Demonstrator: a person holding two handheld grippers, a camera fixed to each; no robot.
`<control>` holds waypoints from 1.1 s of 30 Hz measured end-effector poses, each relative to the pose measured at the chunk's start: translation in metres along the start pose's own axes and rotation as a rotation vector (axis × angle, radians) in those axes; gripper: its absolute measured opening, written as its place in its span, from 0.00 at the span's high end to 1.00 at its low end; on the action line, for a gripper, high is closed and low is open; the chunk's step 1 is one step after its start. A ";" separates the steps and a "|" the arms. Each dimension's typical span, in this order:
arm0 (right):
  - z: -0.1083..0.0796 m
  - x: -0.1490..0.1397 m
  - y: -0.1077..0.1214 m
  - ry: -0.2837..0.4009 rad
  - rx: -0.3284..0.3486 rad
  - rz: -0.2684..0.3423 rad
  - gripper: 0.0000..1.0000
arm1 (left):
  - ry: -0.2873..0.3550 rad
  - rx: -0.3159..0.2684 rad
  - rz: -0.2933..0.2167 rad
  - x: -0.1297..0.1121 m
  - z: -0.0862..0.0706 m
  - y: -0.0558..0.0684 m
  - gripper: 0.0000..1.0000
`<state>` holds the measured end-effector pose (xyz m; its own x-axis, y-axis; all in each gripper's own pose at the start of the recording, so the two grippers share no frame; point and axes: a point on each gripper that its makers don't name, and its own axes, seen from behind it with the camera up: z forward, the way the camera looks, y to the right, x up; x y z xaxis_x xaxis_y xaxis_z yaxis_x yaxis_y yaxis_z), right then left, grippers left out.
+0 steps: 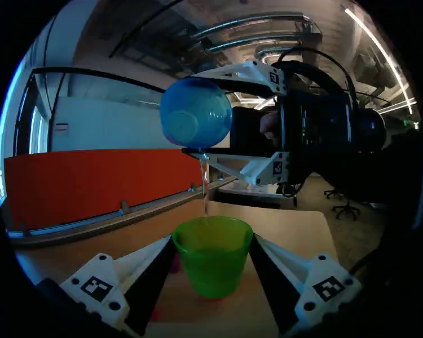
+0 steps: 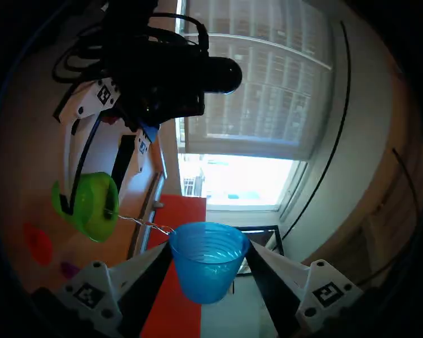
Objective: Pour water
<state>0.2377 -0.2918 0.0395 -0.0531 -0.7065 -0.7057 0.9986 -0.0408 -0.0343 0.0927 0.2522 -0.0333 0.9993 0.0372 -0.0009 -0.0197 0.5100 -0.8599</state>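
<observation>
Across the lower part of the left gripper view runs the wooden table [image 1: 290, 225], with an orange partition [image 1: 98, 180] at middle left. At bottom centre, the left gripper [image 1: 212, 243] is closed to cup width, both fingers pressing the sides of the upright green cup [image 1: 212, 267]. In the upper centre, the right gripper [image 1: 192, 112] clamps the blue cup [image 1: 195, 115] the same way, tipped on its side. From its rim a thin water stream [image 1: 204, 186] drops into the green cup, landing close to the far rim.

The margin looks slim. A small drift of either hand, or a steeper tilt that throws the stream farther, could put water on the table. Pouring too long could overfill the green cup.
</observation>
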 end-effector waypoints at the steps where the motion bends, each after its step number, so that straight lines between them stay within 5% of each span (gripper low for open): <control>1: 0.000 0.000 0.000 0.000 0.000 -0.006 0.07 | 0.000 0.000 0.000 0.000 0.000 0.000 0.13; 20: 0.001 0.002 0.001 0.001 0.001 -0.060 0.07 | 0.003 0.003 -0.001 0.002 0.000 -0.003 0.13; 33: -0.004 0.001 -0.004 0.011 -0.001 0.089 0.07 | -0.004 0.002 0.006 0.001 0.001 -0.002 0.13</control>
<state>0.2341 -0.2893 0.0361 0.0362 -0.6996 -0.7136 0.9993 0.0229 0.0282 0.0939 0.2519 -0.0308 0.9990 0.0439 -0.0042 -0.0261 0.5115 -0.8589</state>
